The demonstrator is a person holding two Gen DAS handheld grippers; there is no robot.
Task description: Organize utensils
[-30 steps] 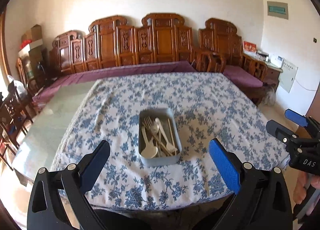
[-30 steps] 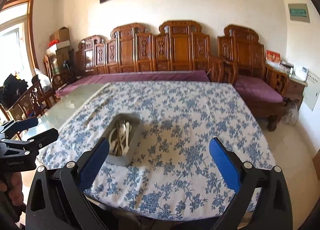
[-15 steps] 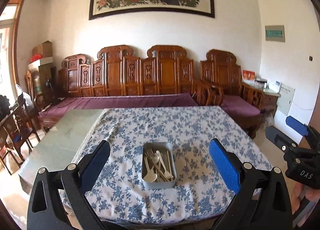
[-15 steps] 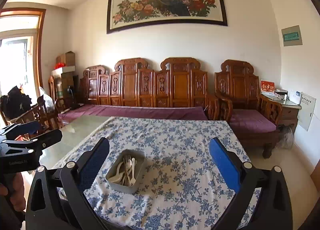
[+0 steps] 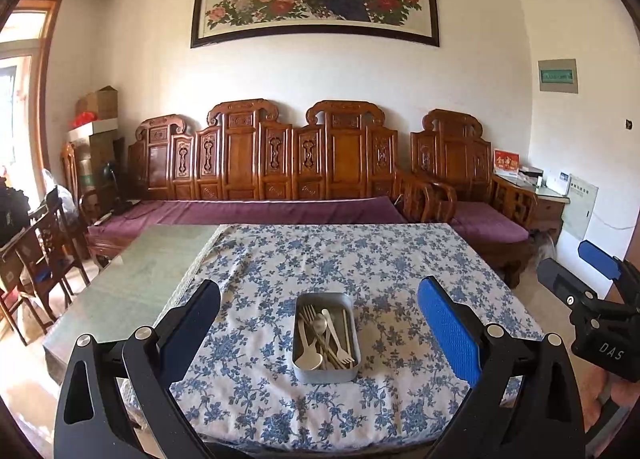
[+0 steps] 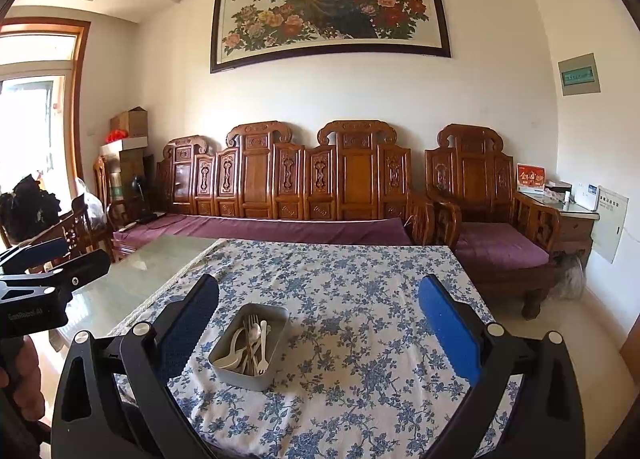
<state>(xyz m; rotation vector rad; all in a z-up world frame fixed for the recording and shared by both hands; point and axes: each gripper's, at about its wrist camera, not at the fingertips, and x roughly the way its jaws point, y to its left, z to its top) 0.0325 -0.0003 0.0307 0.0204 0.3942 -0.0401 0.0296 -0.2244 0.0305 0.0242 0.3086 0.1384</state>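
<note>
A grey metal tray [image 5: 326, 373] sits on the blue-flowered tablecloth [image 5: 360, 259] near the table's front edge. It holds several pale utensils [image 5: 324, 335]: forks, spoons and chopsticks lying together. The tray also shows in the right wrist view [image 6: 240, 377], left of centre. My left gripper [image 5: 320, 323] is open and empty, held back from the table in front of the tray. My right gripper [image 6: 320, 323] is open and empty, to the right of the tray; it also shows at the right edge of the left wrist view [image 5: 592, 299].
The cloth covers the right part of a glass-topped table [image 5: 132, 283]. A carved wooden sofa with purple cushions [image 5: 256, 211] stands behind it, an armchair [image 5: 480, 219] at the back right and wooden chairs [image 5: 40, 251] at the left.
Both grippers have tilted up and drawn back from the table, so the tray looks smaller and lower and the wall painting has come into view. Both stay open.
</note>
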